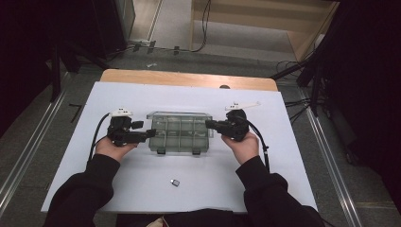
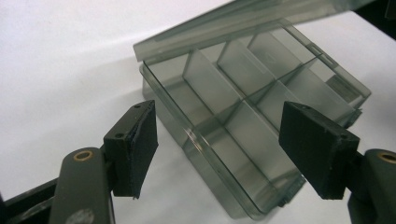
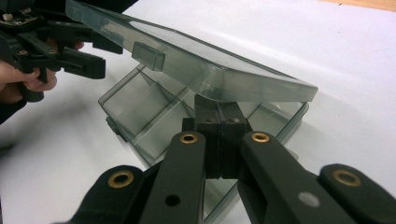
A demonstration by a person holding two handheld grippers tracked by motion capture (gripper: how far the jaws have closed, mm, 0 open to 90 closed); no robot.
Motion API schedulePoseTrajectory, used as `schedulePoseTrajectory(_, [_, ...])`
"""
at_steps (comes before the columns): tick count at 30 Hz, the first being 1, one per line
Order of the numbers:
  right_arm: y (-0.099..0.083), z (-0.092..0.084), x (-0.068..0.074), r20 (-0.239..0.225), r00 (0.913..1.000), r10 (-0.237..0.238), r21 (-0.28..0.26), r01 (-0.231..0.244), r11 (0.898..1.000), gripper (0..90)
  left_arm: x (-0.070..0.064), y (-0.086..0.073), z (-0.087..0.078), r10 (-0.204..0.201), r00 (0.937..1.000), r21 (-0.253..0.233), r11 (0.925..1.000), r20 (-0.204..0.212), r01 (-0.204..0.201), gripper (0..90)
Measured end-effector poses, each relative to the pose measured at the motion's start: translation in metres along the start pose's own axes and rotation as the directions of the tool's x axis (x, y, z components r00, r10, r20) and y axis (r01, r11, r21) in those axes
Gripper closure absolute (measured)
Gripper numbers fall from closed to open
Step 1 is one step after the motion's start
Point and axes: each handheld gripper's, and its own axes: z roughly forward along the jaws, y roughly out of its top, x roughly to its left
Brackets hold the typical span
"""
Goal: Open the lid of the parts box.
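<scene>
A clear smoky plastic compartment box [image 1: 179, 135] sits mid-table on the white sheet, its dividers [image 2: 243, 116] visible inside. Its lid [image 3: 196, 60] is raised at a slant. My right gripper [image 3: 217, 107] is shut with nothing between the pads, and its tips sit under the lid's edge at the box's right end [image 1: 208, 124]. My left gripper [image 2: 224, 149] stands open just off the box's left end [image 1: 152, 133], the near corner of the box lying ahead of its spread pads. In the right gripper view, the left gripper [image 3: 93, 60] shows beyond the lid.
A small dark metal piece [image 1: 175, 182] lies on the white sheet [image 1: 142, 189] in front of the box. The wooden table edge [image 1: 189, 78] runs along the back. A white marker piece [image 1: 243, 105] lies behind the right hand.
</scene>
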Motion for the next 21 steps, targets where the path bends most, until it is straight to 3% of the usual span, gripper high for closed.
schedulePoseTrajectory(13, [0.001,0.001,0.0,-0.001,1.0,-0.001,-0.007,0.001,1.0,87.0,0.011,0.013,0.01,0.001,0.9986,-0.036,0.9994,-0.053,-0.003,35.0])
schedulePoseTrajectory(18, [0.001,0.002,0.0,0.001,1.0,0.0,-0.01,0.0,1.0,86.5,0.014,0.017,0.015,-0.004,0.999,-0.052,0.9986,-0.045,0.001,43.2])
schedulePoseTrajectory(19, [0.001,0.002,0.0,0.003,1.0,0.0,-0.01,0.0,1.0,86.5,0.015,0.018,0.016,0.006,0.999,-0.055,0.9985,-0.043,-0.009,50.2])
schedulePoseTrajectory(21, [0.001,0.002,0.0,0.002,1.0,0.001,-0.011,-0.001,1.0,86.5,0.016,0.019,0.017,0.003,0.9992,-0.051,0.9987,-0.04,-0.005,53.1])
